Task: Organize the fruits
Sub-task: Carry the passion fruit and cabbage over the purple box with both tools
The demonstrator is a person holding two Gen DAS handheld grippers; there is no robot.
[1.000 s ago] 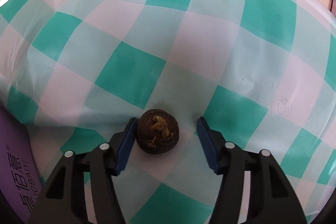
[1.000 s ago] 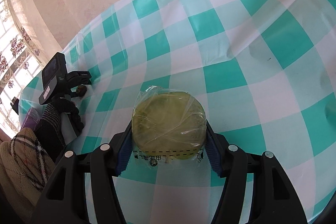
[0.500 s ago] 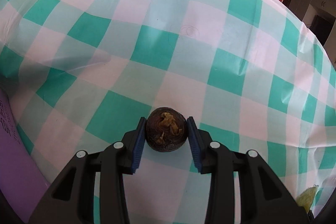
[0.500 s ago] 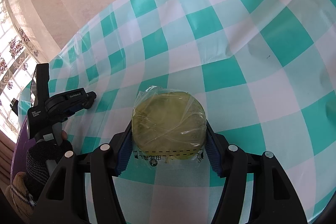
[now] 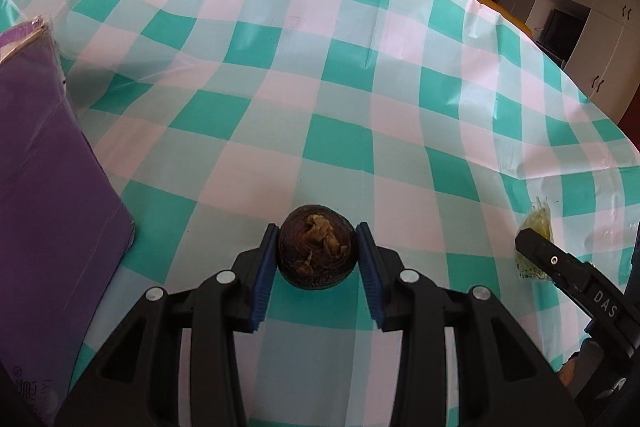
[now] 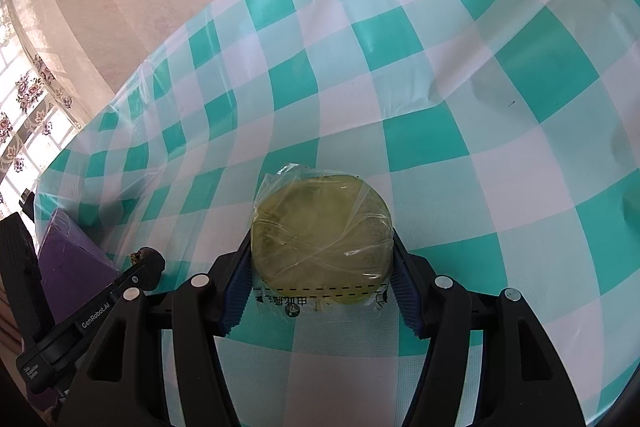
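- Left gripper (image 5: 317,259): blue fingers (image 5: 265,277) clamped on both sides of a dark brown round fruit (image 5: 317,253), held above the checked tablecloth (image 5: 280,99) on the bench.
- Right gripper (image 6: 321,269): fingers (image 6: 405,297) closed against a green round fruit in clear wrap (image 6: 321,235), to the right of the brown fruit.
- Purple box (image 5: 44,187): lies on the cloth left of the brown fruit, near it.

Checked tablecloth (image 5: 344,147) on table carries purple box (image 5: 44,195)
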